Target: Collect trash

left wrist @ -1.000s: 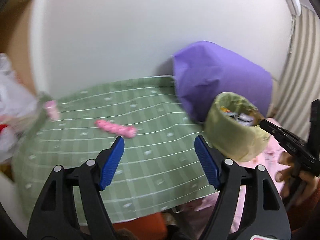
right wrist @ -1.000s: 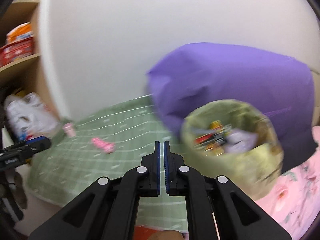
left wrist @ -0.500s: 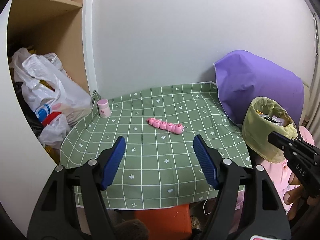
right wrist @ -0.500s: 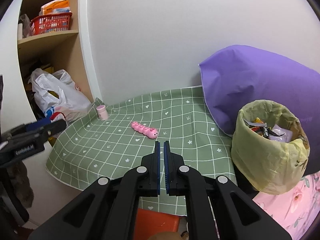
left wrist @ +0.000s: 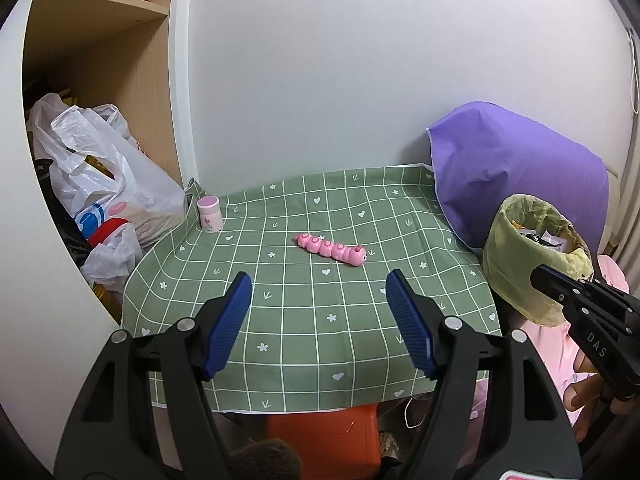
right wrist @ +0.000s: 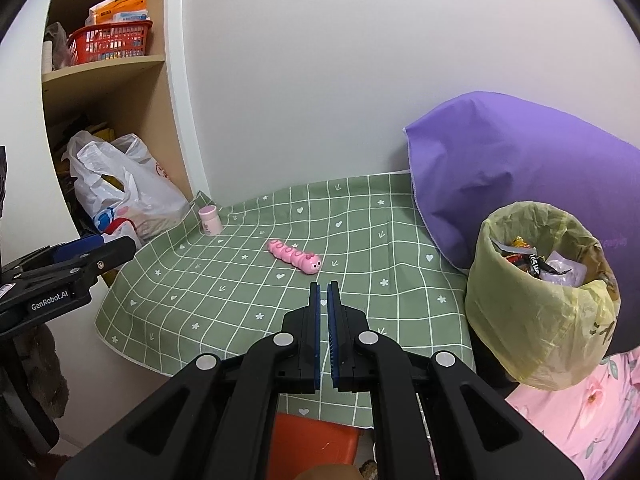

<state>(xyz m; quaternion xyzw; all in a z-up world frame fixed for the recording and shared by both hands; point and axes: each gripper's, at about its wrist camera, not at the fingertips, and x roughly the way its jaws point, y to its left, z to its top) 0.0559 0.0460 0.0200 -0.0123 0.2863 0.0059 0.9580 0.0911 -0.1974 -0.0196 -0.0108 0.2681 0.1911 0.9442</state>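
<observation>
Now | green checked cloth (left wrist: 320, 320), white wall (left wrist: 340, 80) | left tool (left wrist: 318, 300) released | right tool (right wrist: 323, 300) clenched, empty

my left gripper (left wrist: 318, 320) is spread wide, its blue-padded fingers (left wrist: 226, 324) well apart with nothing between them, angled forward and down. my right gripper (right wrist: 323, 334) is closed, its two blue pads almost meeting with only a thin slit showing and nothing caught there; it tilts forward and down too. from the left camera i can see the right gripper's black tip at the right edge, with the fingers of the hand (left wrist: 586, 394) that carries it curled under its body.
</observation>
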